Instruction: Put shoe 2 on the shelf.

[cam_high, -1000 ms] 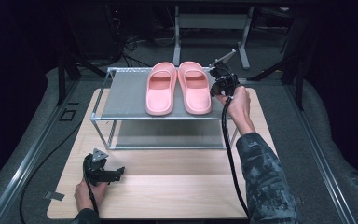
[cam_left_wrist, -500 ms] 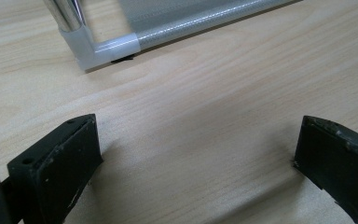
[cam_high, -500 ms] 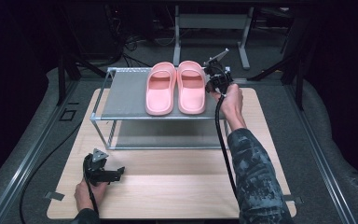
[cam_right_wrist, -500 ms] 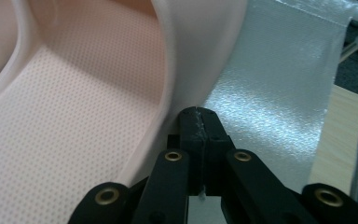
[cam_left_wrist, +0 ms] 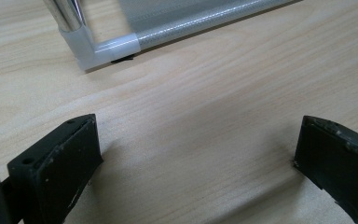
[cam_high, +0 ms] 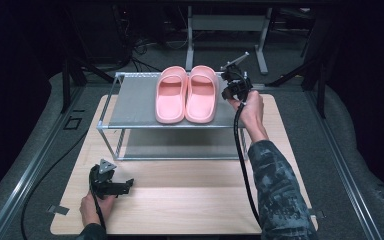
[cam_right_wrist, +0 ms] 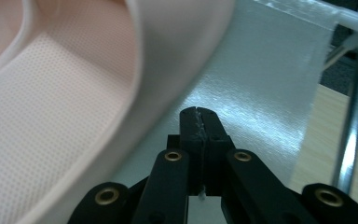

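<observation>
1. Leftward and farther in, the right gripper [cam_high: 228, 91] has edged toward the right slipper [cam_high: 201, 93], jaws pressed together, holding nothing.
2. Both slippers sit on the rack [cam_high: 135, 100].
3. Left gripper [cam_high: 125, 186] rests near-left on the table [cam_high: 190, 200], jaws wide apart.

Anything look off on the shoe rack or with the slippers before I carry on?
Nothing stands out. The two pink slippers sit side by side, aligned, on the rack's top shelf. The right gripper, fingers shut on nothing, is beside the right slipper; the left gripper rests open on the table.
</observation>
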`<state>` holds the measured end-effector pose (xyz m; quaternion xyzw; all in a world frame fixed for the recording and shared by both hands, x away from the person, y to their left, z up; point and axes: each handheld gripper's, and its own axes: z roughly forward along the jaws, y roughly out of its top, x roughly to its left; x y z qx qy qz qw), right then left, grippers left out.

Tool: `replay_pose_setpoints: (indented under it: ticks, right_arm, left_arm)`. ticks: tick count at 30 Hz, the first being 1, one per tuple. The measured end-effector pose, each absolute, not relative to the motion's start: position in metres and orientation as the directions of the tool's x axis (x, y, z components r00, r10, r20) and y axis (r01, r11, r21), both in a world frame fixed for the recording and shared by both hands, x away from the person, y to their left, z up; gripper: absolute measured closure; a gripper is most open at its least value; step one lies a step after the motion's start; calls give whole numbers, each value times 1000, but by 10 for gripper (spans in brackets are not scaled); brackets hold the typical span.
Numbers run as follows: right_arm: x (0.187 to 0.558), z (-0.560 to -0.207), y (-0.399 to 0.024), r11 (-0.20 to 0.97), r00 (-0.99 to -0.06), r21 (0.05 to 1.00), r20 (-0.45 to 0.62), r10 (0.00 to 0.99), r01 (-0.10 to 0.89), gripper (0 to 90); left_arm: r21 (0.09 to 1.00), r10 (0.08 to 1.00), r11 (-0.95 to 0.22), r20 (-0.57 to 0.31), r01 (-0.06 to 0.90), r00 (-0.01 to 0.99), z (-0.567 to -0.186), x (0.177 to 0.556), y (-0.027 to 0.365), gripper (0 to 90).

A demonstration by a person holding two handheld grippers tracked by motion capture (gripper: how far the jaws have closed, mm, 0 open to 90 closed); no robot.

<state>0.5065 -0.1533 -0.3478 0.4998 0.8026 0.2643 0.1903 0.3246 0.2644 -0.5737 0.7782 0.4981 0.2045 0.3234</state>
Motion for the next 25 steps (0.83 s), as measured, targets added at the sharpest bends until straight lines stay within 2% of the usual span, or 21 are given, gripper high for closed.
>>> replay_pose_setpoints:
  ticks: [3,7,10,13,17,18,25]
  right_arm:
    - [500,-345,-167,343,-417,633,-35,908,694,866]
    - [490,-344,-184,333,-404,632,-34,914,700,752]
    - [484,-346,-195,326,-398,634,-31,917,701,533]
    - [477,-348,-206,313,-387,638,-27,922,703,194]
    - [469,-352,-218,315,-394,645,-23,919,696,22]
    - [467,-352,-220,314,-386,642,-31,922,699,1]
    - [449,-353,-237,293,-395,676,-3,919,676,0]
  left_arm:
    - [707,908,-294,-4,643,420,-574,325,264,1]
    - [708,908,-293,-4,642,419,-574,325,264,1]
    - [708,908,-292,-6,643,419,-574,325,264,1]
    - [708,908,-293,-5,642,419,-574,325,264,1]
    - [708,908,-293,-4,642,419,-574,325,264,1]
    - [708,908,-293,-4,642,419,-574,325,264,1]
    - [708,908,-293,-4,642,419,-574,325,264,1]
